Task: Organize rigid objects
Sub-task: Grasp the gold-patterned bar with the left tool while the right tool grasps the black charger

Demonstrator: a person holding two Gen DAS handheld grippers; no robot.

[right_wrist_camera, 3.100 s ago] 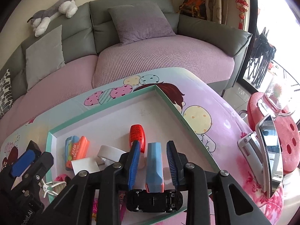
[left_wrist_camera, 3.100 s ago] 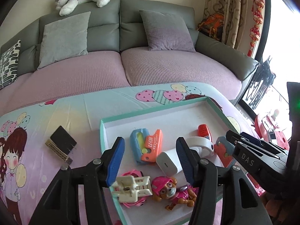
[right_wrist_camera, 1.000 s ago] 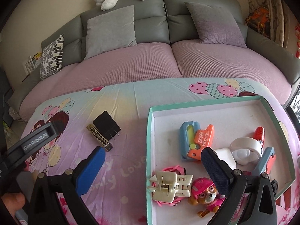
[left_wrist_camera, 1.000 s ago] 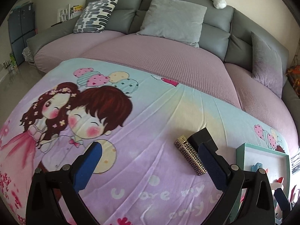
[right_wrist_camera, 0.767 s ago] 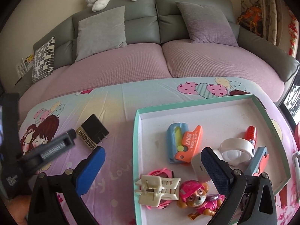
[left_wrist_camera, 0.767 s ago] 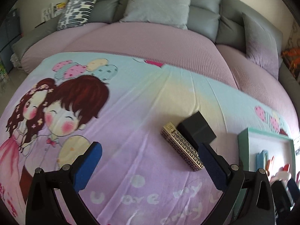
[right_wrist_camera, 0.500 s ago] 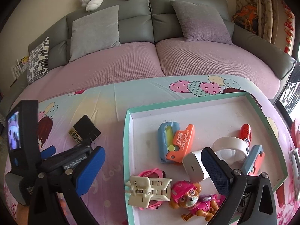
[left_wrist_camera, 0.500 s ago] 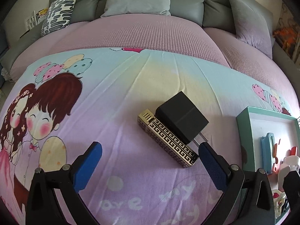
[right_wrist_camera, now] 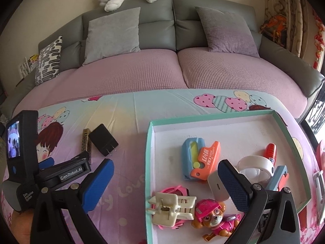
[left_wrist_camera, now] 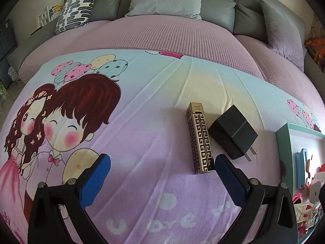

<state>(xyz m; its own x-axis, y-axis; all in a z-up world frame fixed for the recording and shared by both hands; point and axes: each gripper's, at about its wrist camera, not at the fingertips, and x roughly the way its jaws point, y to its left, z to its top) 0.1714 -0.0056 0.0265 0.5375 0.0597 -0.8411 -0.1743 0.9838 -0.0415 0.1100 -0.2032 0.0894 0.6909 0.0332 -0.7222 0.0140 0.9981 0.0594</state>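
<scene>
The left tongs were spread wide and held nothing, hovering low over the cartoon-printed cloth on the tabletop. The gold patterned lighter lay lengthwise just ahead of their right-hand finger, its near end almost touching that blue pad. The black plug adapter sat just beyond it on the far side, prongs toward the tray, and I could not tell whether the two touched.

The right tongs were also wide and empty, straddling the near-left wall of the tray, one finger over the cloth and the other over the toys inside: a pup figure, a cream hair claw, a tape roll and an orange-and-blue cutter.

The lighter sat off-centre, beside one finger rather than between both. Closing from there would probably nudge it sideways into the adapter instead of clamping it. Its smooth metal sides could also slip from the pads. The soft, creased cloth might catch a fingertip and drag both pieces.
</scene>
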